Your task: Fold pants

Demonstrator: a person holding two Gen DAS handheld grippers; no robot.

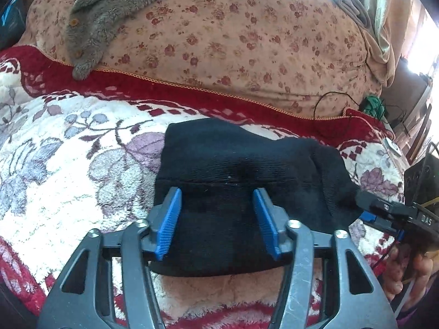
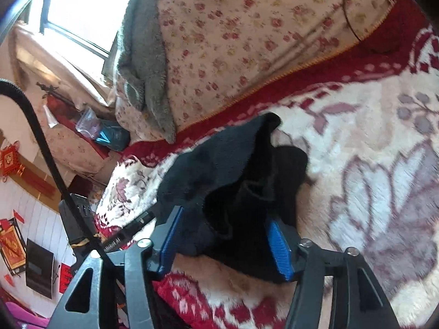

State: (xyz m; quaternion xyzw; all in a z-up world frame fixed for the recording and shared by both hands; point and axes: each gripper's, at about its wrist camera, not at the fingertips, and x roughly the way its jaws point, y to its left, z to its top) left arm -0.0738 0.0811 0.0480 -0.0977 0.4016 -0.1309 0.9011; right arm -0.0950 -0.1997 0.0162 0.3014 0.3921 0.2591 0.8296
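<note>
The black pants (image 1: 233,170) lie bunched in a folded bundle on the flowered fleece blanket (image 1: 68,164). My left gripper (image 1: 218,200) is open, its blue pads (image 1: 171,219) standing apart over the near part of the bundle. My right gripper (image 1: 365,208) shows at the right edge of the left wrist view, at the bundle's right corner. In the right wrist view the right gripper (image 2: 223,222) is open, with the pants (image 2: 233,170) between its blue pads (image 2: 278,244); a flap of fabric stands raised.
A floral quilt (image 1: 233,33) is heaped behind the blanket with a grey fleece garment (image 1: 96,19) on it. A thin black cable (image 1: 332,96) and green cord (image 1: 373,104) lie at the back right. A black box (image 2: 76,219) stands beside the bed.
</note>
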